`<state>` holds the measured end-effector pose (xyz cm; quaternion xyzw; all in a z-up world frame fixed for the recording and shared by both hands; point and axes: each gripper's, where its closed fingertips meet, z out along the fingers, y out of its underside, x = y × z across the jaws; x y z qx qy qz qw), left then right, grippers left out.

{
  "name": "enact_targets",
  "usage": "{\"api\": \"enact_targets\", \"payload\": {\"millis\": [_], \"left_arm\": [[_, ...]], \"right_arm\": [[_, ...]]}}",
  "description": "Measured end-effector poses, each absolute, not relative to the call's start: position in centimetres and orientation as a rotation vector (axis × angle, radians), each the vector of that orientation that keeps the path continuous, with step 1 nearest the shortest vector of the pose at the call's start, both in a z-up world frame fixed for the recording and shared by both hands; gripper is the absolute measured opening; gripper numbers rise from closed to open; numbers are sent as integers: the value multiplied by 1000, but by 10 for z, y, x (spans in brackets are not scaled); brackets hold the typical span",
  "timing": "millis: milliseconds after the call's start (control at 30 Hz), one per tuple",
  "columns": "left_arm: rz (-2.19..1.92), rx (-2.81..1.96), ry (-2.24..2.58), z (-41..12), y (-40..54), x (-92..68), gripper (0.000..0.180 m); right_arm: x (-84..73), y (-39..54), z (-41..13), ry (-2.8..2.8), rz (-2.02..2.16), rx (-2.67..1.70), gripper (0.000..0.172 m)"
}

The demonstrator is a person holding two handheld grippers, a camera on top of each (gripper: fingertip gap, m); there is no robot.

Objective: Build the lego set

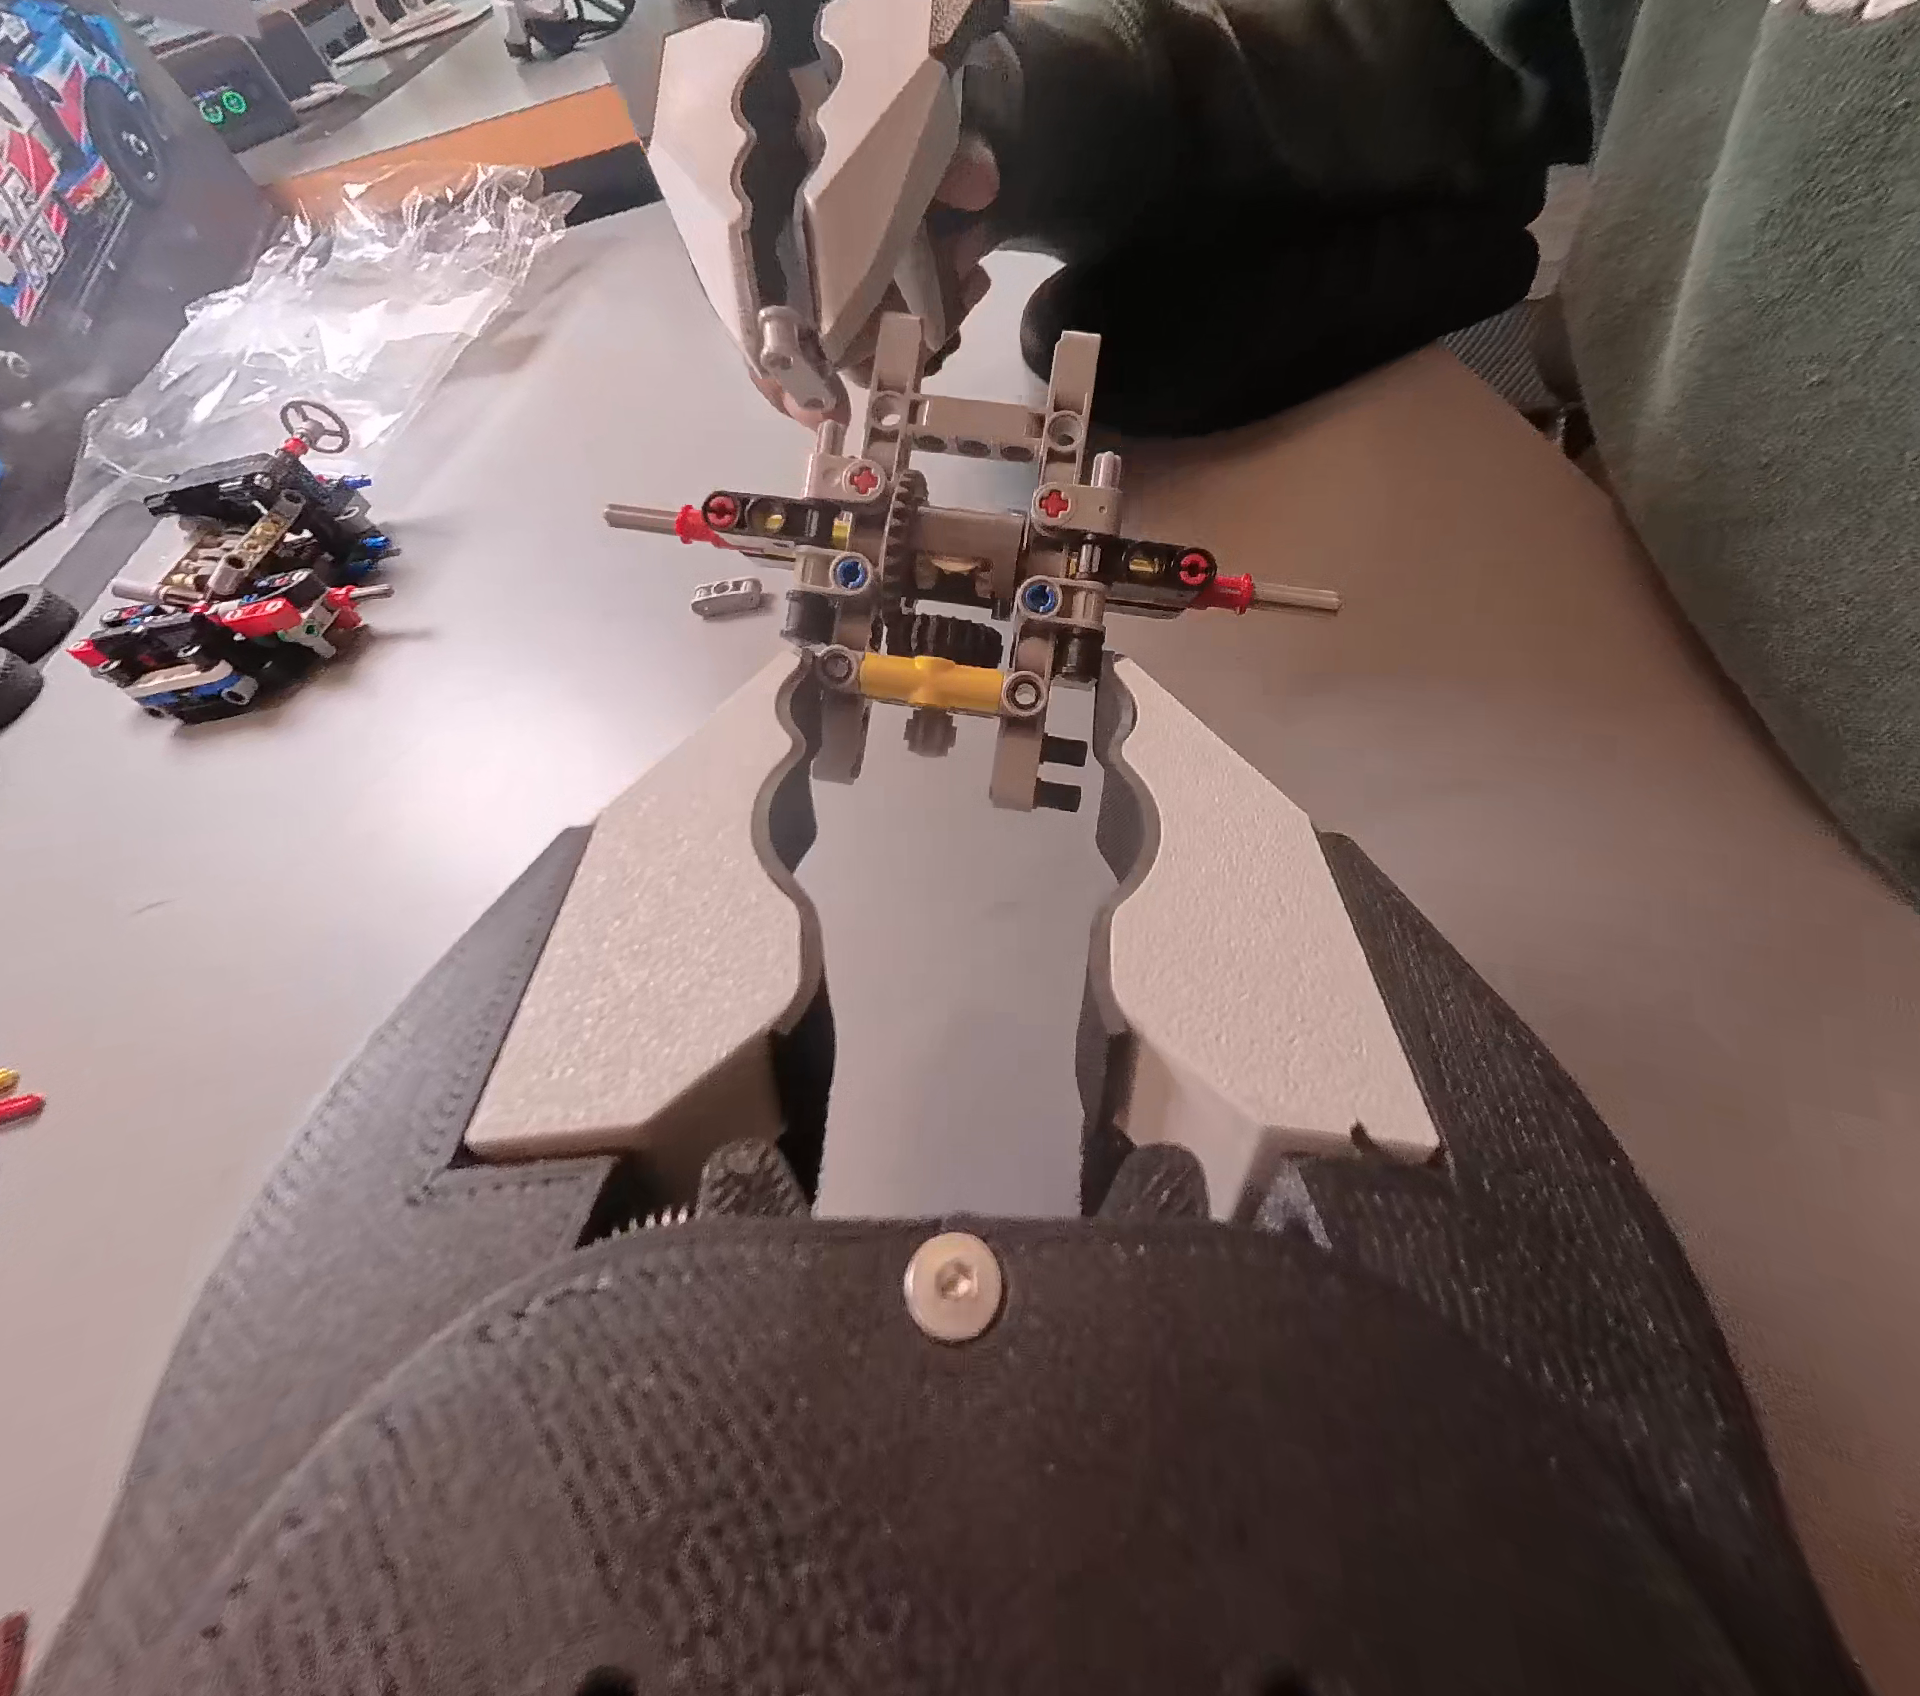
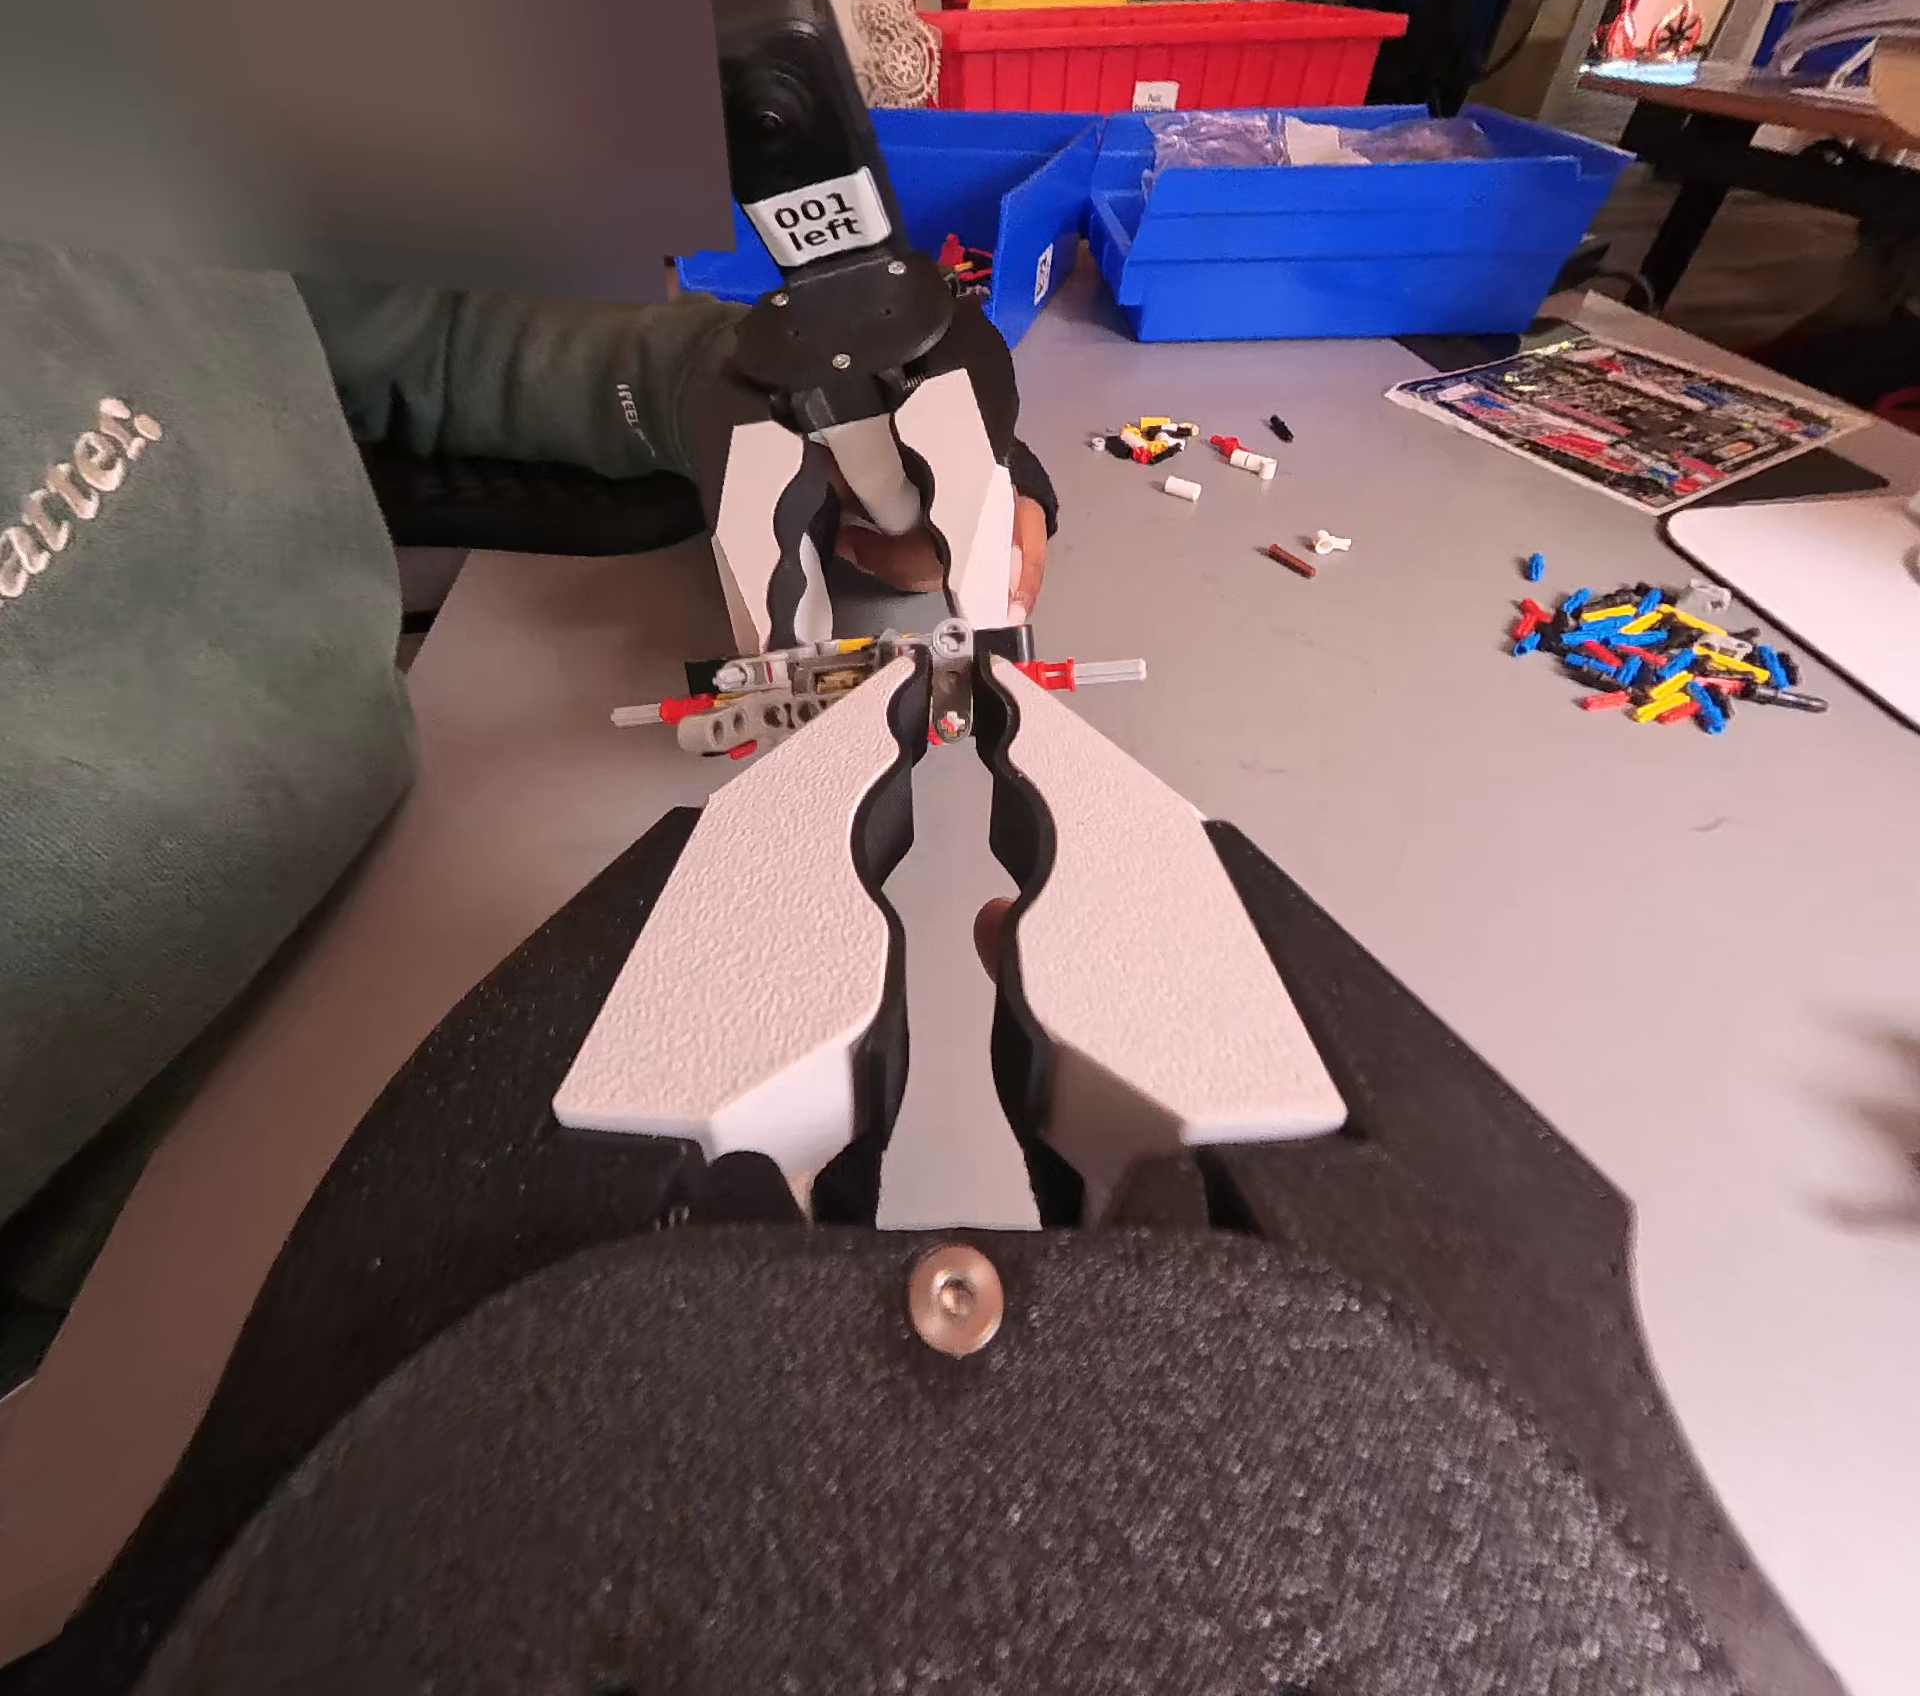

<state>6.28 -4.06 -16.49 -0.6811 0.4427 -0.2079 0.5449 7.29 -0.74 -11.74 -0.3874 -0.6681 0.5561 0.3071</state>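
- Left tool (image 1: pixel 948 711): fingers spread, clamped on the lower frame of a grey gear assembly (image 1: pixel 940 566), held upright above the tabletop (image 1: pixel 416 815).
- Right tool (image 2: pixel 948 690): fingers nearly together, pinching a small grey link (image 2: pixel 951 706) at the assembly's upper left corner.
- Grey connector (image 1: pixel 727 595): loose on the tabletop, just left of the assembly.
- Chassis (image 1: pixel 234 597): far left, before a plastic bag (image 1: pixel 353 316).
- Loose pins (image 2: pixel 1662 659): right of the tools; blue bins (image 2: pixel 1340 244) behind.
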Motion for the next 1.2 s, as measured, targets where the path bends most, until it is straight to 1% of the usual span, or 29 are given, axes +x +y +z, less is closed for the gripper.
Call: {"api": "enact_targets", "payload": {"millis": [100, 267, 500, 667, 833, 967, 1067, 1200], "left_arm": [[-434, -1641, 1044, -167, -36, 59, 51], [-349, -1691, 1060, -174, -32, 56, 52], [-284, -1904, 1149, -208, -37, 50, 52], [-347, -2026, 1122, -217, -43, 50, 53], [-570, -2053, 1029, -200, -54, 48, 60], [-641, -2020, 901, -187, -44, 35, 50], [-697, -2024, 852, -190, -36, 33, 45], [-729, -2030, 840, -193, -25, 34, 30]], "right_arm": [[72, -8, -114, -1743, 1528, -1050, 6], [69, -5, -126, -1776, 1468, -1077, 6], [65, 2, -149, -1840, 1361, -1140, 6], [65, 2, -164, -1906, 1284, -1166, 6], [70, 0, -174, -1983, 1230, -1162, 6], [73, 0, -182, -2036, 1189, -1168, 6], [78, 4, -194, -2100, 1101, -1184, 6], [82, 5, -201, -2145, 1044, -1190, 6]]}}
